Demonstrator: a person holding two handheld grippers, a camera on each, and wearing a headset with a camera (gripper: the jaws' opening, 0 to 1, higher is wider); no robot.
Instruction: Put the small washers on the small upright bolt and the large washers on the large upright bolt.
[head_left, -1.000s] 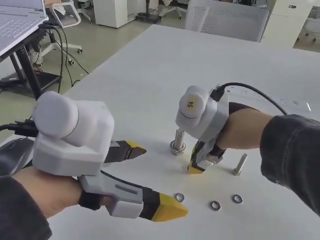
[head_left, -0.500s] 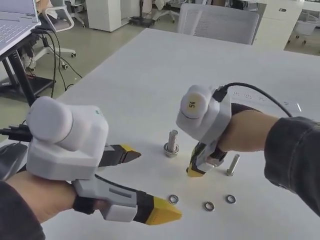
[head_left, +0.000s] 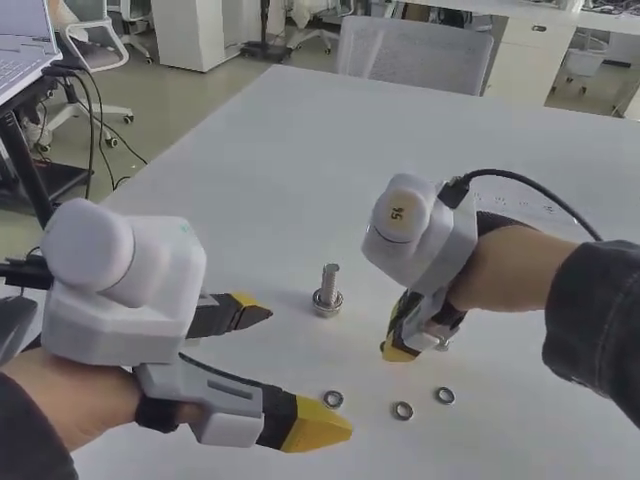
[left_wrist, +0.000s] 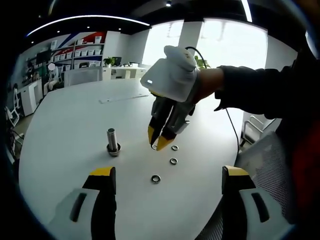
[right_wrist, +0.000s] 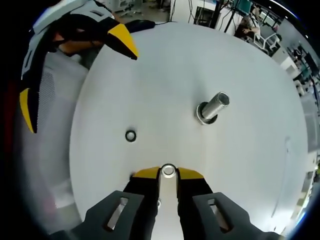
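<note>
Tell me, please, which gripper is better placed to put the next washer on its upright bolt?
Right: the right gripper pinches a washer near the upright bolt, while the left gripper hangs open.

Bare table (head_left: 300, 140) around upright bolt (head_left: 328, 290); right hand-held gripper (head_left: 400, 350) near it.

A round yellowish sticker (head_left: 398, 213) sits on the rounded white cap of the right gripper (head_left: 400, 352), at the end farthest from its jaws and facing up in the head view. It carries two dark printed digits, turned sideways, reading roughly "54"; the second digit is uncertain.
</note>
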